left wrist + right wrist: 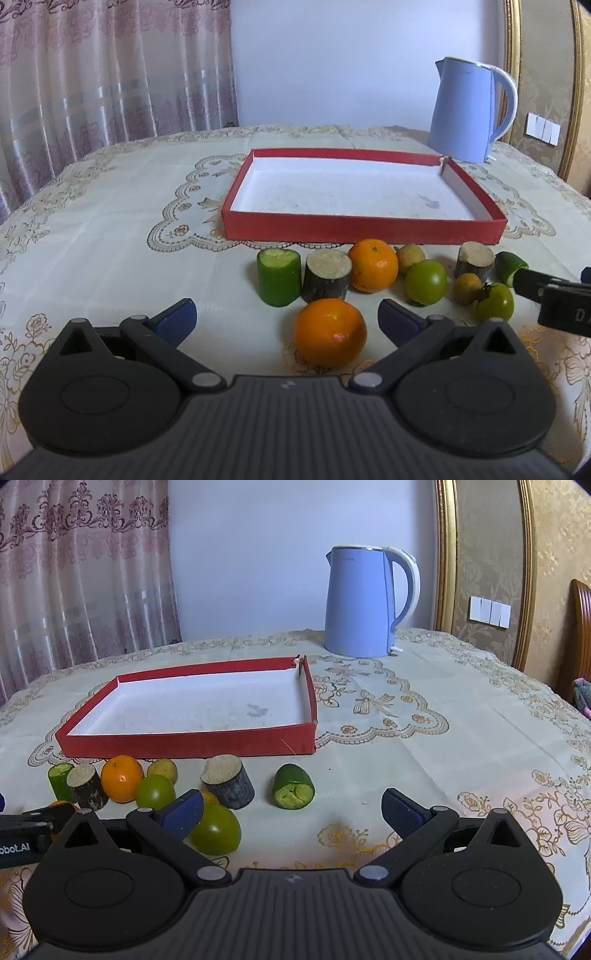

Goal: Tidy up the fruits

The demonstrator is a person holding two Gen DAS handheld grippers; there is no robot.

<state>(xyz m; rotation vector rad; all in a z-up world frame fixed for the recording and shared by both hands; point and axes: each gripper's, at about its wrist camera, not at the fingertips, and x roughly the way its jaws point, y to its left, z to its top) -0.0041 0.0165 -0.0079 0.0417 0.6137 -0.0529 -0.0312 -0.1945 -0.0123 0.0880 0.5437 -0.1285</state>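
Observation:
A shallow red tray [364, 229] [184, 744] with a white floor lies on the table, empty. In front of it lie an orange [330, 332] between my left gripper's open fingers, a second orange [373, 265] [122, 778], a cucumber piece [279, 277] [60, 780], dark sugarcane stubs [327, 275] [229, 781], green tomatoes [425, 282] [216, 829] and small yellowish fruits [410, 256]. My left gripper [287, 321] is open. My right gripper [291, 808] is open and empty, with a cut cucumber piece [293, 792] just ahead.
A blue electric kettle [467, 110] [364, 603] stands behind the tray at the back right. The table has an embroidered cream cloth [443, 738]. A curtain hangs at the left, a gold-framed wall at the right.

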